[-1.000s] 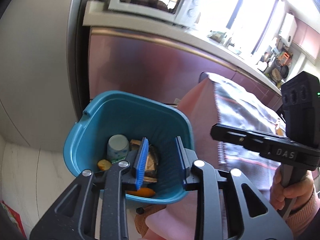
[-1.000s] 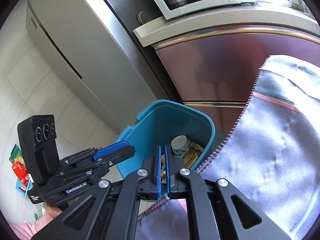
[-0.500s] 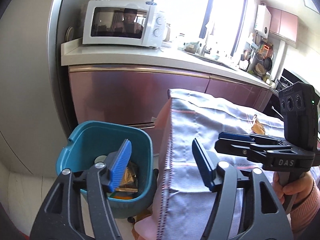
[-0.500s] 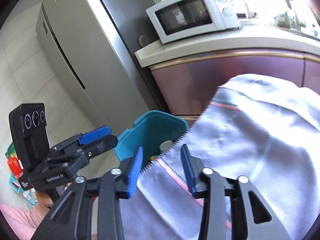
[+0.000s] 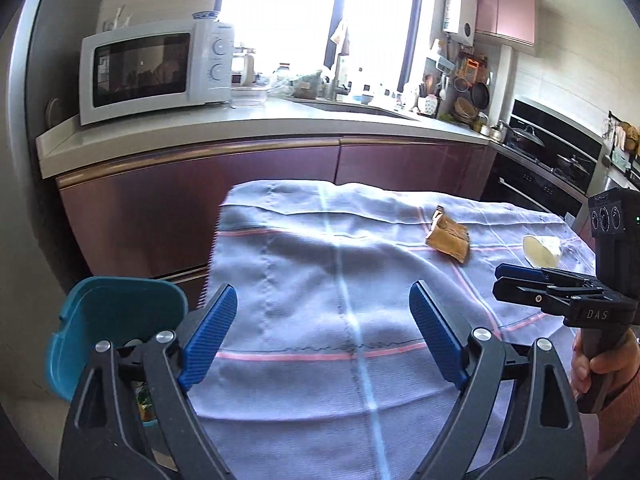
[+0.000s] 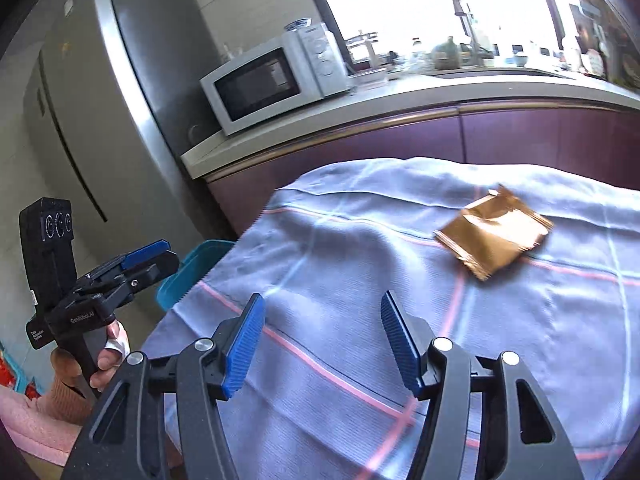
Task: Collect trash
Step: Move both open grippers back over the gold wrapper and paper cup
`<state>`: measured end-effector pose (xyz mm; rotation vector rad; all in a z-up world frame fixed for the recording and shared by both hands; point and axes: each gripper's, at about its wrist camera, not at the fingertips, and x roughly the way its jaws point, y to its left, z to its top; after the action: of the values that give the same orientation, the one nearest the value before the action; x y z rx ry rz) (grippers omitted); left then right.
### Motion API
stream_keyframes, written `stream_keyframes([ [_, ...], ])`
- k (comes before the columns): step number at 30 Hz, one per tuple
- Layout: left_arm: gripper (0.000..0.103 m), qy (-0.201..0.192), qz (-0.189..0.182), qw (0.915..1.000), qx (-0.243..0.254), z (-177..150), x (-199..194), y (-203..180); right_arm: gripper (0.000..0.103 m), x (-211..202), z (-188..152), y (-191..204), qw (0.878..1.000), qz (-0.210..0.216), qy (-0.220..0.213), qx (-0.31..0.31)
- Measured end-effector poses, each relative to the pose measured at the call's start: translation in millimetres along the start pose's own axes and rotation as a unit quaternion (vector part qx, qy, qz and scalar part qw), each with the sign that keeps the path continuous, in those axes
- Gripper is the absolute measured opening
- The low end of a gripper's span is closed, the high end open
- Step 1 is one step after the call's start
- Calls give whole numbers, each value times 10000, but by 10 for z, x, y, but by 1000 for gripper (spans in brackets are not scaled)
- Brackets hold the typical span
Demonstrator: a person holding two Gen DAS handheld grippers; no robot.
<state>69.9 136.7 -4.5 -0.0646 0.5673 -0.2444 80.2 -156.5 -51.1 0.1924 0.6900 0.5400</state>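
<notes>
A gold-brown wrapper [image 5: 448, 237] lies on the grey cloth-covered table [image 5: 320, 280]; it also shows in the right wrist view [image 6: 493, 236]. A white cup [image 5: 542, 250] lies on its side to the wrapper's right. A teal bin [image 5: 116, 320] with trash in it stands on the floor at the table's left end, and its rim shows in the right wrist view [image 6: 192, 272]. My left gripper [image 5: 322, 334] is open and empty over the near table edge. My right gripper [image 6: 322, 340] is open and empty, short of the wrapper.
A counter [image 5: 240, 128] with a white microwave [image 5: 154, 70] runs behind the table. A steel fridge [image 6: 120, 112] stands at the left. A stove with pots [image 5: 552, 152] is at the far right. Dark red cabinet fronts [image 5: 200, 200] face the table.
Both grippers rose from over the bin and swung right over the table. Both opened, the right one from shut a second ago. The wrapper and cup came into view.
</notes>
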Motion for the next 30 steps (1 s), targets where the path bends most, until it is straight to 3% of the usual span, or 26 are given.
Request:
stream_keyframes([
  [11,81,450,-680,9955,487,267,752,-738,58,-657,-213,-1023,9843,-1292,-597,1048],
  [17,77,633,-706,9928,736,402,1121,-1008,58,-764,-227,-1248,9762,-1595,-767,1251],
  [20,76,709,-654,9921,808,455,1274,-1086,58,-790,-210,-1312,9675,-2036,-835,1243],
  [21,75,735,-642,9919,814,474,1315,-1102,59,-811,-206,-1338,9632,-2213,-870,1256],
  [24,75,752,-638,9915,845,505,1380,-1140,76,-859,-182,-1473,9477,-2782,-867,1300],
  [25,75,758,-643,9915,844,510,1399,-1146,77,-860,-162,-1511,9443,-2909,-852,1280],
  [30,75,808,-666,9907,872,515,1478,-1187,82,-749,-32,-1692,9424,-3084,-613,1140],
])
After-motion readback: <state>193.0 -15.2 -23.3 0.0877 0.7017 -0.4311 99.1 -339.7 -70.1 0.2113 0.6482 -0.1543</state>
